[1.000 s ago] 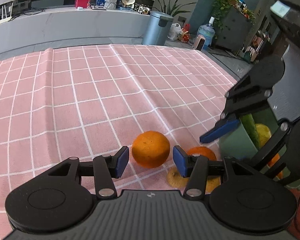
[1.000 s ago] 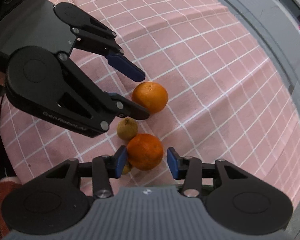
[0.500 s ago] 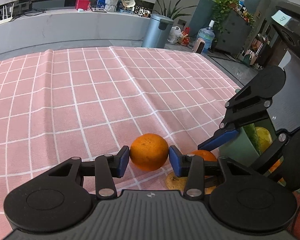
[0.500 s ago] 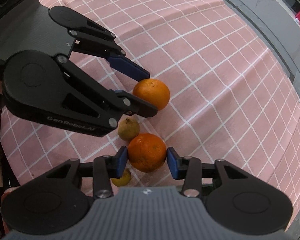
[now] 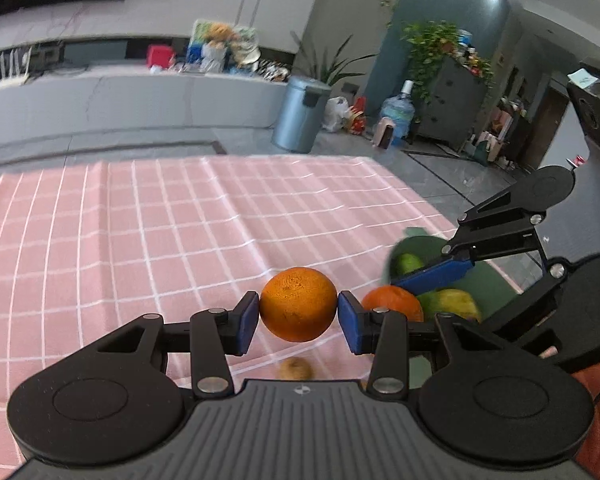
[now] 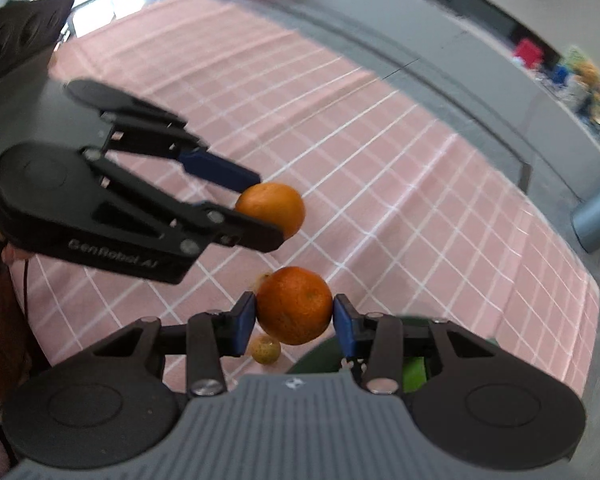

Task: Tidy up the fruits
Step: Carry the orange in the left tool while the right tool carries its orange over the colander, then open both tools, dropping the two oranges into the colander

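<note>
Left wrist view shows the pink checked cloth (image 5: pixel 172 240) spreading bare toward the far edge of the tabletop and to the left, with grey floor beyond the right edge. Near that right edge a green bin (image 5: pixel 496 288) holds green and yellow fruit (image 5: pixel 456 304). Lower down on the cloth lies a small brownish fruit (image 5: pixel 296 369), close under the left hand-held gripper (image 5: pixel 298 314). In the right wrist view another small yellowish fruit (image 6: pixel 265 350) lies on the cloth near the tabletop's near edge, beside the bin's dark rim (image 6: pixel 320 354).

Both tools sit close side by side above these fruits. The left hand-held gripper is narrowed onto an orange (image 5: pixel 298 304), blue pads touching both its sides, lifted off the cloth. The right hand-held gripper (image 6: pixel 294 314) likewise clamps a second orange (image 6: pixel 295 304) just by the bin.
</note>
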`<state>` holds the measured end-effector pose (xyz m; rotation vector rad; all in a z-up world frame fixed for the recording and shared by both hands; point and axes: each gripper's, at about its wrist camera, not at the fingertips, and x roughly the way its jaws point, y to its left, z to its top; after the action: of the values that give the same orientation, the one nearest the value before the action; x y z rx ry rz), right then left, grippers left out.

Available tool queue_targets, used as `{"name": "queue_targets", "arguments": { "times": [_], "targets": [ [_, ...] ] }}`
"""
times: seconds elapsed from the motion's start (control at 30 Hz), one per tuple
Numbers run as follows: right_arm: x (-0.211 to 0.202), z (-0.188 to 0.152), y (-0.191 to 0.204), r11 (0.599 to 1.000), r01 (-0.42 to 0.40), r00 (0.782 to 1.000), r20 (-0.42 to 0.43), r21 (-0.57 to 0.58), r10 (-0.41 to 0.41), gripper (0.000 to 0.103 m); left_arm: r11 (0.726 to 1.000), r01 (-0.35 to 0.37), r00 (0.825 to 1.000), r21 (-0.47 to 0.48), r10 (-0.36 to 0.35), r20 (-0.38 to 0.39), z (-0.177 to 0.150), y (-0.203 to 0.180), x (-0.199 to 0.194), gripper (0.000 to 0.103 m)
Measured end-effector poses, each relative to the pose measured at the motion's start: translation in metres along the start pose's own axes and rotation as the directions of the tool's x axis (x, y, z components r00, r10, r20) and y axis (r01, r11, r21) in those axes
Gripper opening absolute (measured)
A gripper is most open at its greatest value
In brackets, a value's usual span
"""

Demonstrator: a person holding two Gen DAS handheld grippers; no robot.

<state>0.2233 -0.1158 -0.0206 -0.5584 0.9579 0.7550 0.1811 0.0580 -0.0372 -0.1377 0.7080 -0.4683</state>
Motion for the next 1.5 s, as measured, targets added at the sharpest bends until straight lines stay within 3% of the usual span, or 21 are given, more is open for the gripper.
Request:
{"name": "queue_targets", "arguments": {
  "times": [0.27,0.53,0.8,1.07,1.5],
  "targets": [
    [-0.051,-0.052,-0.012,0.978,0.043,0.993,0.094,0.203,-0.064,0.039,0.994,0.034,0.999,0.103,-0.033,-0.006,0.005,-0.055,-0.01,0.049],
    [-0.065,-0.1,-0.021,0.95,0.075,0.991,0.083,0.302,-0.104,0.039,0.969,0.095,0.994,0.226,-0.079,-0.077,0.002,-0.107,0.007,0.049],
    [-0.048,-0.12,-0.025,0.949,0.118,0.988,0.058,0.294,-0.141,0.039,0.949,0.08,0.982,0.306,-0.022,-0.188,-0.008,-0.129,0.037,0.049],
    [-0.034,-0.131,-0.031,0.956,0.113,0.992,0.031,0.273,-0.126,0.039,0.93,0.066,0.963,0.361,0.035,-0.266,-0.017,-0.132,0.054,0.049],
    [-0.031,-0.13,-0.024,0.969,0.12,0.991,0.035,0.217,-0.13,0.039,0.932,0.071,0.961,0.356,0.032,-0.276,-0.019,-0.129,0.061,0.05]
  ]
}}
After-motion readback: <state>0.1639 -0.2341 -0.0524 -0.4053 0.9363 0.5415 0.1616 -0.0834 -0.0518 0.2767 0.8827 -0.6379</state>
